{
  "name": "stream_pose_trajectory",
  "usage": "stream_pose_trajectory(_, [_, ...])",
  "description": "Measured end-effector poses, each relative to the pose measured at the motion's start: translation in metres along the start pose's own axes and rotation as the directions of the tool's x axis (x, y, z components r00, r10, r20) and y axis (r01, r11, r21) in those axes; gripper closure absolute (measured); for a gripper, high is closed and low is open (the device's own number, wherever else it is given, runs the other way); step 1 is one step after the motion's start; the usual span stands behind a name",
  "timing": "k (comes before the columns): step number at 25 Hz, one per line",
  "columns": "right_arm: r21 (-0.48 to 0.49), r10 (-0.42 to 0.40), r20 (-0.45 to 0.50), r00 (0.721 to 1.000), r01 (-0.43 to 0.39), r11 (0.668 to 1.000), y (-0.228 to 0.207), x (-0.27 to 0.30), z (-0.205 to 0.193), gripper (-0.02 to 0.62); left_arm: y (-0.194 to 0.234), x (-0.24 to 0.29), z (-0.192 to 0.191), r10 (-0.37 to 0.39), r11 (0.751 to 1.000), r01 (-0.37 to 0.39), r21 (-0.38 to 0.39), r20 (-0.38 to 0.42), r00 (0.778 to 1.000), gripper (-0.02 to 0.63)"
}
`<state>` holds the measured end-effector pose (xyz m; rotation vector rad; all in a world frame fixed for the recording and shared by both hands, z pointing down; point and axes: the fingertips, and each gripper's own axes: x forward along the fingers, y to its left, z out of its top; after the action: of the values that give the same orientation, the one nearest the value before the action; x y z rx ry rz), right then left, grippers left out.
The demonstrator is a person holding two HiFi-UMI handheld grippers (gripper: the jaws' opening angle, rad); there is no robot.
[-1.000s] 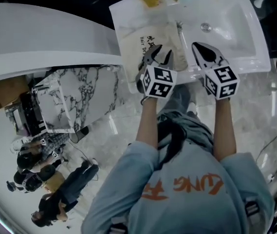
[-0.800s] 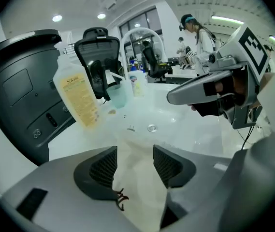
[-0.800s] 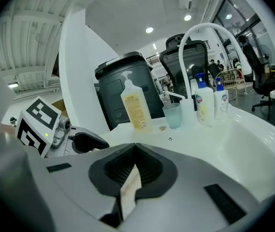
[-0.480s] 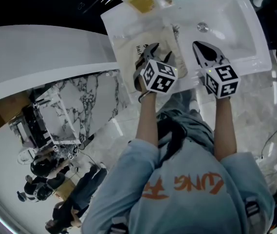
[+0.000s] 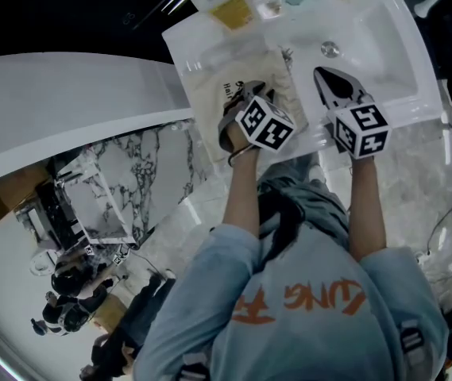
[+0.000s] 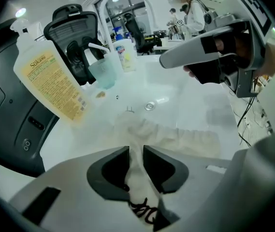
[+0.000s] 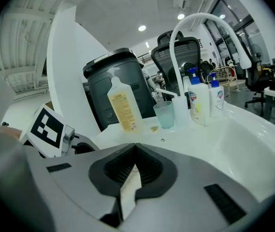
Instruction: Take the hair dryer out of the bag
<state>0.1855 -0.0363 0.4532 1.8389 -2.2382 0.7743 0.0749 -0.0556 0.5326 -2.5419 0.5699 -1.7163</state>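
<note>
A beige cloth bag (image 5: 210, 94) with black print lies on the white counter left of the basin; it also shows in the left gripper view (image 6: 185, 137). The hair dryer is hidden, so I cannot tell how it lies inside. My left gripper (image 5: 245, 95) points steeply down onto the bag. Its jaws are closing, and a fold of the cloth with black print fills the gap between the pads (image 6: 136, 166). My right gripper (image 5: 325, 76) hangs shut over the basin's near edge, right of the bag and apart from it (image 6: 195, 57). Nothing hangs from it (image 7: 136, 151).
A soap bottle with a yellow label (image 6: 50, 81), a pale green cup (image 6: 103, 71) and pump bottles (image 7: 197, 103) stand along the back of the counter. A white arched faucet (image 7: 200, 23) rises over the basin, whose drain (image 5: 330, 49) lies just beyond my right gripper. A dark chair (image 6: 72, 28) stands behind.
My left gripper has sunk onto the bag and tilted more steeply. Its jaws stood apart above the cloth earlier and now have a fold of it between them. The right gripper has barely shifted.
</note>
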Motion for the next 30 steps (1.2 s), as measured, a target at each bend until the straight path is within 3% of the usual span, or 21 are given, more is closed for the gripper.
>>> stream_pose_trajectory(6, [-0.027, 0.019, -0.013, 1.000, -0.020, 0.999, 0.012, 0.010, 0.004, 0.595, 0.008, -0.005, -0.007, -0.004, 1.000, 0.004, -0.022, 0.021, 1.000, 0.595])
stream_pose_trajectory(11, [-0.060, 0.031, -0.023, 0.999, -0.032, 0.998, 0.020, 0.019, 0.012, 0.595, 0.015, -0.025, -0.005, -0.061, 0.991, 0.073, -0.114, 0.109, 0.992, 0.598])
stream_pose_trajectory(14, [-0.095, -0.013, -0.098, 0.995, 0.003, 0.995, 0.016, 0.027, 0.004, 0.595, 0.024, -0.038, -0.003, -0.075, 0.986, 0.096, -0.134, 0.150, 0.986, 0.598])
stream_pose_trajectory(19, [-0.073, 0.000, -0.188, 0.982, -0.014, 0.997, 0.012, 0.044, -0.016, 0.594, 0.044, -0.053, -0.002, -0.121, 0.941, 0.202, -0.273, 0.285, 0.951, 0.598])
stream_pose_trajectory(23, [-0.129, 0.040, -0.258, 0.965, -0.076, 0.989, 0.022, 0.059, -0.033, 0.558, 0.054, -0.064, -0.007, -0.155, 0.922, 0.258, -0.288, 0.338, 0.928, 0.598])
stream_pose_trajectory(27, [-0.278, 0.080, -0.356, 0.931, -0.188, 0.942, 0.040, 0.075, -0.050, 0.535, 0.062, -0.075, -0.006, -0.180, 0.901, 0.312, -0.302, 0.394, 0.901, 0.598])
stream_pose_trajectory(30, [-0.428, 0.110, -0.458, 0.882, -0.327, 0.843, 0.061, 0.084, -0.067, 0.501, 0.067, -0.080, -0.006, -0.205, 0.888, 0.351, -0.297, 0.428, 0.880, 0.598])
